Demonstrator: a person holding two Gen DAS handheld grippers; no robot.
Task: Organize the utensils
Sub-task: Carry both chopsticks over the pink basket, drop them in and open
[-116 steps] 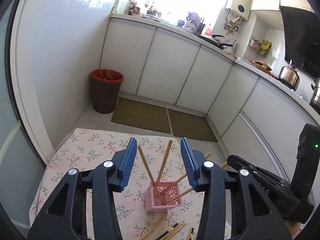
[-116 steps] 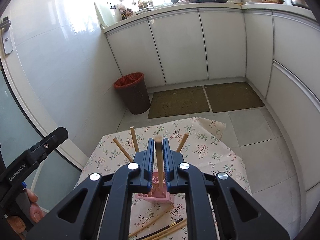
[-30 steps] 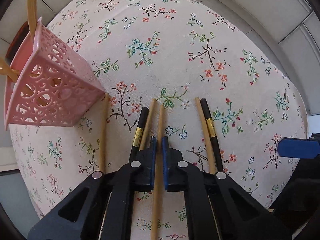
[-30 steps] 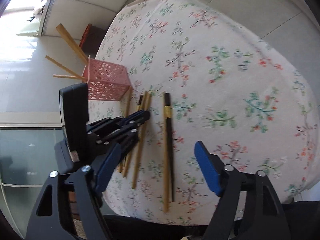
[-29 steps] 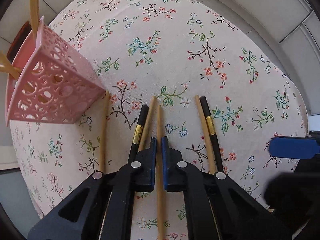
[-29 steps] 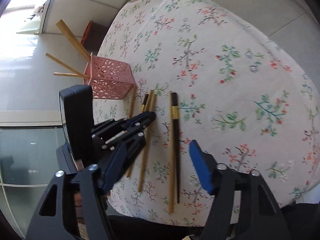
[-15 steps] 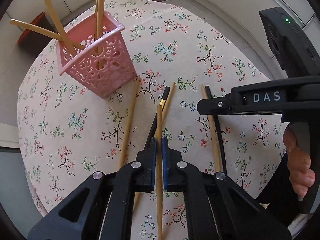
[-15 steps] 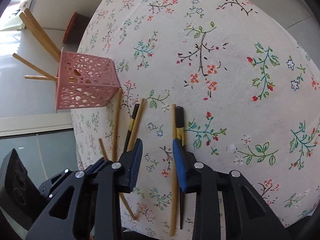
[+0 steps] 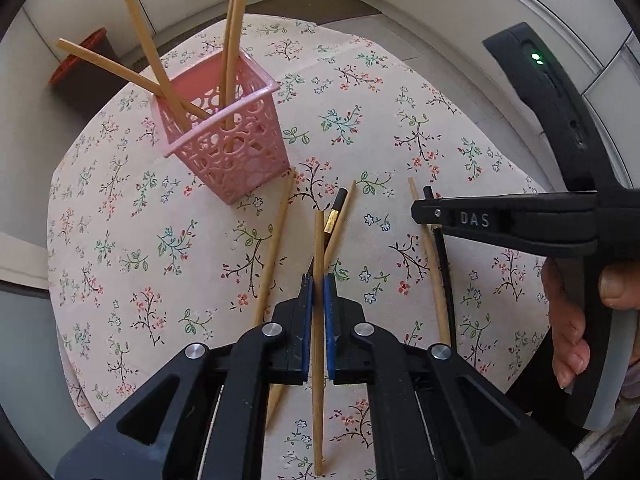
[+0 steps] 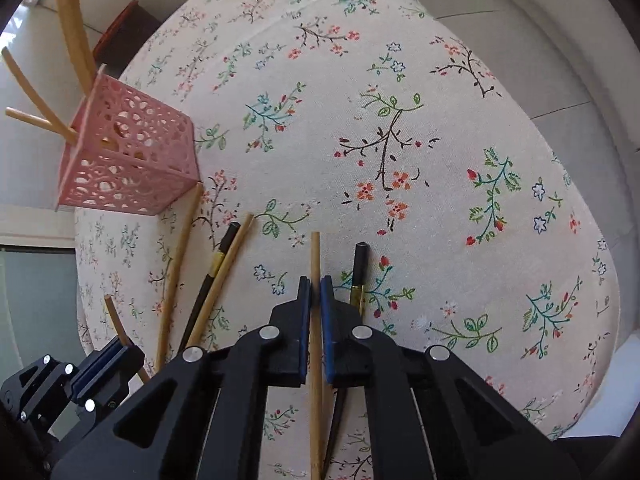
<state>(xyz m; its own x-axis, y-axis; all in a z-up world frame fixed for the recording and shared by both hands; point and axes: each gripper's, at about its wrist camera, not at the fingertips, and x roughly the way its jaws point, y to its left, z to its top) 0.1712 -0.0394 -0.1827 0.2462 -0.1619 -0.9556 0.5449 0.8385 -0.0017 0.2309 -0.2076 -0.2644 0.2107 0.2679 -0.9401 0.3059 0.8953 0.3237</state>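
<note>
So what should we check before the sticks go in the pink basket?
1. Left gripper pinches a wooden chopstick: ok.
2. Right gripper pinches its own wooden chopstick: ok.
3. Left stick lifted off the tablecloth: ok, its tip floats above the black chopstick.
4. Right stick lifted off: cannot tell.
5. Pink basket standing upright: ok.
6. Room left in the basket: ok, only a few sticks lean inside.
</note>
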